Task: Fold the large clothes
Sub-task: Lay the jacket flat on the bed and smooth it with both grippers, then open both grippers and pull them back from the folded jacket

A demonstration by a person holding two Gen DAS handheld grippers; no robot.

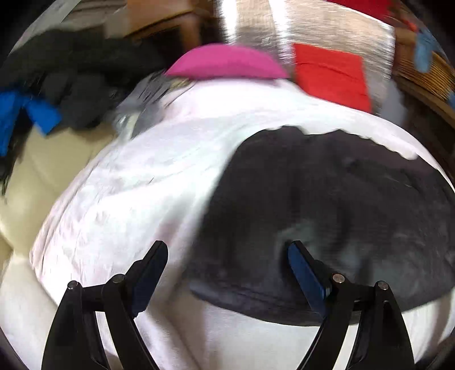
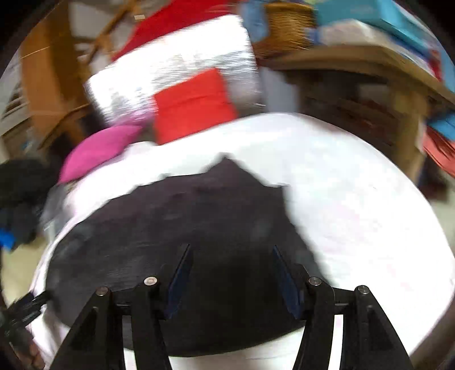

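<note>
A dark grey garment [image 1: 327, 205] lies flat on a white cloth-covered surface [image 1: 136, 182]. Its near edge is folded straight and its far edge is jagged. In the left wrist view my left gripper [image 1: 227, 249] hovers over the garment's left edge with its jaws wide apart and nothing between them. In the right wrist view the same garment [image 2: 184, 216] fills the middle. My right gripper [image 2: 231, 249] stands over its near part with its jaws partly apart, and no cloth is pinched between its pads. Both views are blurred by motion.
A pink cushion [image 1: 227, 62], a red cushion [image 1: 330, 76] and a silvery striped cushion [image 2: 176, 71] lie beyond the white surface. A pile of dark clothes with a blue piece [image 1: 71, 74] sits far left on a cream seat [image 1: 42, 170]. A wicker basket [image 2: 287, 25] stands on a wooden table [image 2: 355, 62] to the right.
</note>
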